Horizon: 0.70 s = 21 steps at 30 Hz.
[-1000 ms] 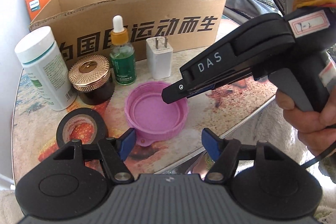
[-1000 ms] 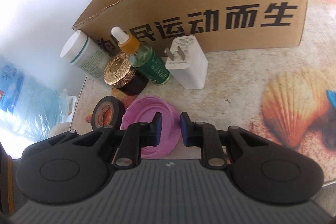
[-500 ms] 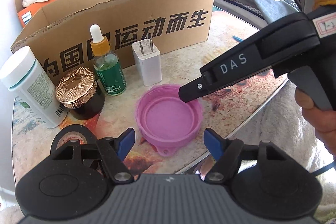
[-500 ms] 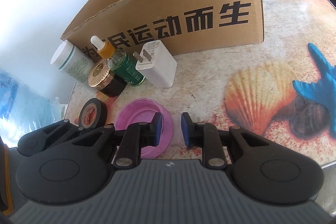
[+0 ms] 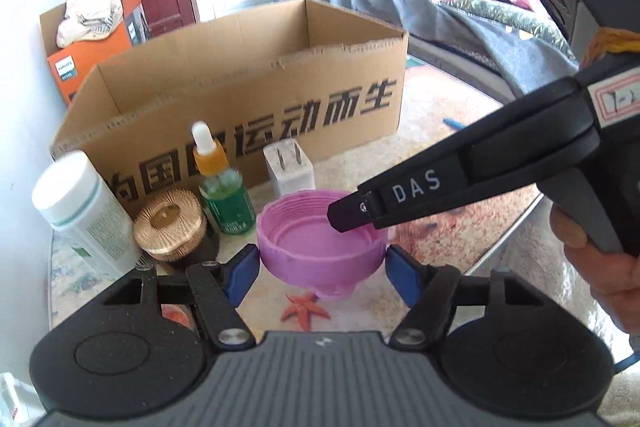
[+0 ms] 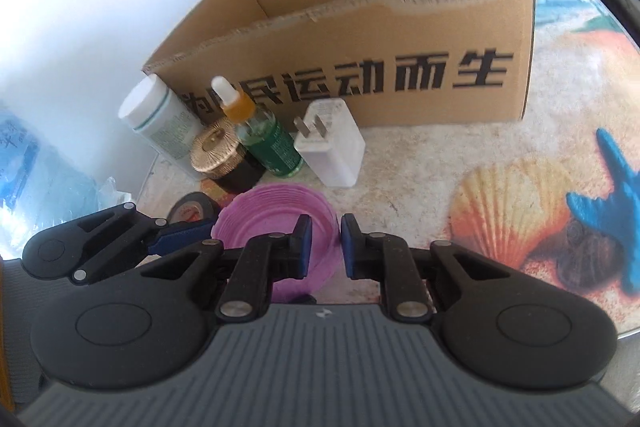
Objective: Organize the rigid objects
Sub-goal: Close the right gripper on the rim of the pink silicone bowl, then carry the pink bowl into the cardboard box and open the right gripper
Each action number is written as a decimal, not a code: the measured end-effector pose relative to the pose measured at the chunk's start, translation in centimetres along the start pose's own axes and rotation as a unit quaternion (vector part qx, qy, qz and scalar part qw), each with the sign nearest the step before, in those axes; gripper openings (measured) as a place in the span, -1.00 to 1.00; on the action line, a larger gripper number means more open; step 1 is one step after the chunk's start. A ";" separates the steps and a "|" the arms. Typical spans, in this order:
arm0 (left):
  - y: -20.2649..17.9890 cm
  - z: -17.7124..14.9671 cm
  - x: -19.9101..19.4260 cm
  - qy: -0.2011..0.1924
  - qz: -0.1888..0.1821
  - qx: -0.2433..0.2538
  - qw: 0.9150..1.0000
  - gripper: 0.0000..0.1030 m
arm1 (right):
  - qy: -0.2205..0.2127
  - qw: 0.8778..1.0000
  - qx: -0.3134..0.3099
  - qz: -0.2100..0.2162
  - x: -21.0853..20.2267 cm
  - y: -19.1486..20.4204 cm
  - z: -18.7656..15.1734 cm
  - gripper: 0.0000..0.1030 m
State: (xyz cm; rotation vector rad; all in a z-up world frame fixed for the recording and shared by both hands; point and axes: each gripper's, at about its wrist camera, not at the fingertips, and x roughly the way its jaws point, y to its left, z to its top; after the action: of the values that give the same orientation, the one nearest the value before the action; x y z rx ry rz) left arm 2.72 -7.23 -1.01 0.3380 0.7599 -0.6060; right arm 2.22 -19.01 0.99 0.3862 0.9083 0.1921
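Open-topped brown cardboard box [image 6: 360,39] with black printed characters blocks the back of the seashell-print tabletop [image 6: 500,163]; its inside looks empty, so entry from above is free. In front of its left half a tight row stands touching or nearly so: white cylindrical plastic bottle [image 6: 160,119], dark jar with ribbed gold lid [image 6: 218,151], green glass dropper bottle with orange collar [image 6: 260,129], white plug charger [image 6: 332,147]. No gap between them for fingers. Black tape roll [image 6: 192,213] sits at front left. Pink round plastic lid [image 5: 320,239] fills the space between the left gripper [image 5: 320,267] pads. Right gripper [image 5: 348,215] body crosses diagonally above the lid. Tabletop right of the charger lies bare, wide passage.
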 end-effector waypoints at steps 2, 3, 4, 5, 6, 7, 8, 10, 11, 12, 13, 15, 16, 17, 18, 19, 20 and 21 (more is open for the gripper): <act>0.4 1.3 -1.5 -0.025 0.010 0.004 1.000 0.37 | -0.023 1.000 -0.017 0.002 -1.4 1.2 1.2 -0.71; 0.8 2.2 -2.4 -0.039 0.019 0.010 0.999 0.37 | -0.037 0.999 -0.029 0.005 -2.2 1.9 2.1 -0.71; 1.1 3.0 -3.0 -0.050 0.027 0.014 0.998 0.37 | -0.048 0.998 -0.039 0.007 -2.7 2.5 3.1 -0.71; 1.5 3.9 -3.6 -0.059 0.036 0.018 0.997 0.37 | -0.057 0.997 -0.047 0.010 -3.2 3.0 4.0 -0.71; 1.8 4.8 -4.1 -0.065 0.045 0.021 0.997 0.37 | -0.065 0.996 -0.056 0.015 -3.6 3.4 5.4 -0.71; 2.4 5.9 -4.4 -0.070 0.052 0.023 0.996 0.37 | -0.070 0.995 -0.063 0.018 -3.8 3.8 6.5 -0.71; 2.9 6.9 -4.6 -0.073 0.057 0.024 0.995 0.37 | -0.073 0.995 -0.071 0.022 -3.9 4.2 7.7 -0.71; 4.2 8.9 -4.5 -0.073 0.064 0.025 0.995 0.37 | -0.072 0.994 -0.079 0.030 -3.6 4.5 10.0 -0.70; 4.8 9.9 -4.1 -0.068 0.065 0.027 0.995 0.37 | -0.065 0.994 -0.078 0.035 -3.0 4.6 11.5 -0.70; 5.6 10.8 -3.5 -0.059 0.063 0.026 0.996 0.37 | -0.056 0.995 -0.074 0.039 -2.4 4.4 12.7 -0.70; 6.6 11.9 -2.6 -0.044 0.057 0.022 0.997 0.37 | -0.040 0.996 -0.066 0.045 -1.3 4.2 14.1 -0.68; 8.4 14.0 -0.2 -0.007 0.041 0.013 0.999 0.37 | -0.002 0.998 -0.044 0.051 1.4 3.5 16.7 -0.66; 9.4 14.6 1.0 0.018 0.029 0.004 0.999 0.37 | 0.019 0.998 -0.031 0.052 2.8 2.9 17.7 -0.66; 10.2 15.3 2.4 0.041 0.018 -0.005 0.999 0.37 | 0.043 0.997 -0.018 0.053 4.5 2.3 18.6 -0.66; 11.5 15.8 3.9 0.069 0.005 -0.020 0.997 0.37 | 0.060 0.997 -0.002 0.054 5.7 1.7 19.3 -0.66; 12.3 16.2 5.2 0.092 -0.003 -0.030 0.995 0.37 | 0.080 0.995 0.012 0.055 7.2 1.1 19.9 -0.66; 12.9 16.5 6.6 0.109 -0.008 -0.033 0.993 0.37 | 0.102 0.993 0.022 0.054 8.9 0.5 20.5 -0.66; 13.4 16.7 7.9 0.125 -0.009 -0.031 0.992 0.37 | 0.114 0.991 0.035 0.053 10.0 -0.1 20.9 -0.66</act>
State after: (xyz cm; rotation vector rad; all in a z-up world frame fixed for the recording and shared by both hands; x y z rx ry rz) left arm 24.56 -8.05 5.65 0.3540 1.0213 -0.5621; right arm 24.89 -21.01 5.24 0.4853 1.1218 0.3072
